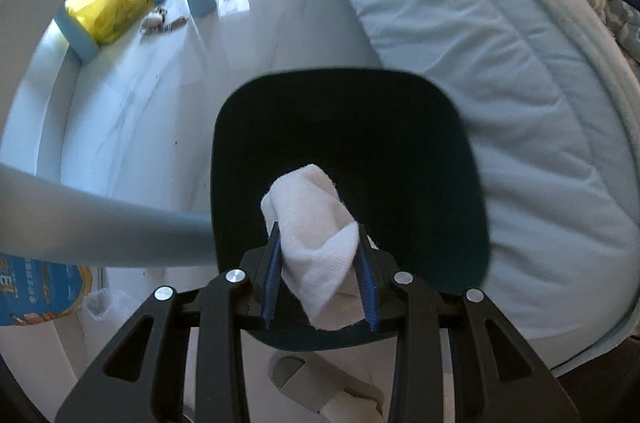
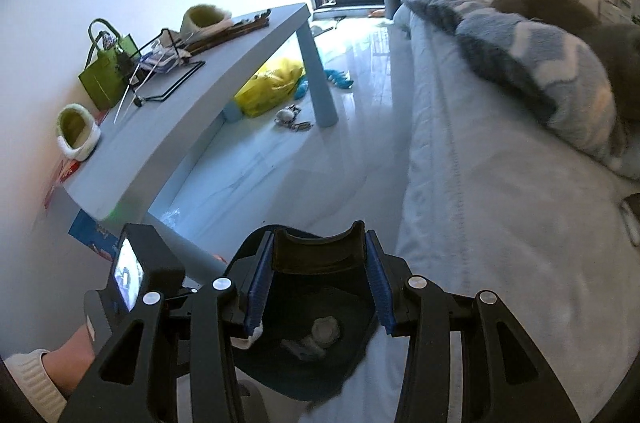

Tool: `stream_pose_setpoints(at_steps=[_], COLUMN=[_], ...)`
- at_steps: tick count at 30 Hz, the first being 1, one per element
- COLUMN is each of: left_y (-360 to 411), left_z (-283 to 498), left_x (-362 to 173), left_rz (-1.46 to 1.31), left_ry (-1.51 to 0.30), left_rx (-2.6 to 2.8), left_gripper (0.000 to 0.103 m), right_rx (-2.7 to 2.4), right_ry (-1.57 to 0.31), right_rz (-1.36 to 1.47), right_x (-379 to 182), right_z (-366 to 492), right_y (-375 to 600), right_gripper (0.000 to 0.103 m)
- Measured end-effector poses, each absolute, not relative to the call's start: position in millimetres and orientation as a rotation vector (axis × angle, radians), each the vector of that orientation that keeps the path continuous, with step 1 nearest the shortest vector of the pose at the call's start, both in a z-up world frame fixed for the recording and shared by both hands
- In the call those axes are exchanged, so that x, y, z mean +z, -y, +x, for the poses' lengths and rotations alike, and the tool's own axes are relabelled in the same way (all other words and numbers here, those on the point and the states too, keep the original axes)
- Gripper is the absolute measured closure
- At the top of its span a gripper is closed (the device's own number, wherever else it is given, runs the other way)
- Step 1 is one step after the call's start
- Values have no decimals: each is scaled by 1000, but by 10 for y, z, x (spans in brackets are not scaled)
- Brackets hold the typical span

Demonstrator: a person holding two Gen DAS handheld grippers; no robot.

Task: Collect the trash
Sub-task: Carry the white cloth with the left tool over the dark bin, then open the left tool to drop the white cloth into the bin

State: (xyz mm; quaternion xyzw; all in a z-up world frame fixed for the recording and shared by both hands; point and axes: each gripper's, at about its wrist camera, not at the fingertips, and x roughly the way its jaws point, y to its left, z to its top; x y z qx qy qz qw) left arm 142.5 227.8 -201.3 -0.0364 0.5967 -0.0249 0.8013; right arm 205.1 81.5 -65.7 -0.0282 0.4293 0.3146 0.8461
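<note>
The left tool [image 1: 320, 263] is clamped on a crumpled white tissue [image 1: 316, 223], its blue pads pressing both sides, holding it above the open mouth of a dark trash bin [image 1: 360, 127] that stands on the pale floor [image 1: 160, 111] just beside the bed [image 1: 500, 83]; in the right wrist view the right tool [image 2: 320, 279] grips the bin's near rim [image 2: 320, 255], fingers closed against a black part of it, and pale crumpled scraps [image 2: 320, 335] lie at the bottom of the bin; to the left stands a grey-blue desk [image 2: 208, 103] carrying a green bag [image 2: 104, 75]; under its far end a yellow bag [image 2: 272, 83] lies on the floor.
</note>
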Motion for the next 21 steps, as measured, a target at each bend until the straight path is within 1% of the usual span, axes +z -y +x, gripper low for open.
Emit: stream_pose_setpoints(at_steps=[8, 13, 15, 19, 21], left_y=[-2411, -2438, -2447, -2516, -2568], left_z=[1323, 1317, 1301, 1272, 1268], left_x=[-2055, -2102, -2097, -2054, -2023], left_rz=[-95, -99, -89, -83, -88], left_ry=[-1297, -1311, -1311, -1295, -1285], left_rx=[-77, -90, -91, -84, -72], left_gripper=[65, 58, 50, 46, 45], right_rx=[670, 655, 649, 633, 626], right_ry=[-962, -1001, -1022, -1059, -1076], right_rz=[-71, -77, -83, -99, -101], right_x=[-867, -1018, -1098, -1263, -1329], right_z=[2095, 2161, 2184, 2221, 2242], right_y=[-1068, -1128, -1166, -1220, -1243], right_gripper=[58, 58, 58, 58, 58])
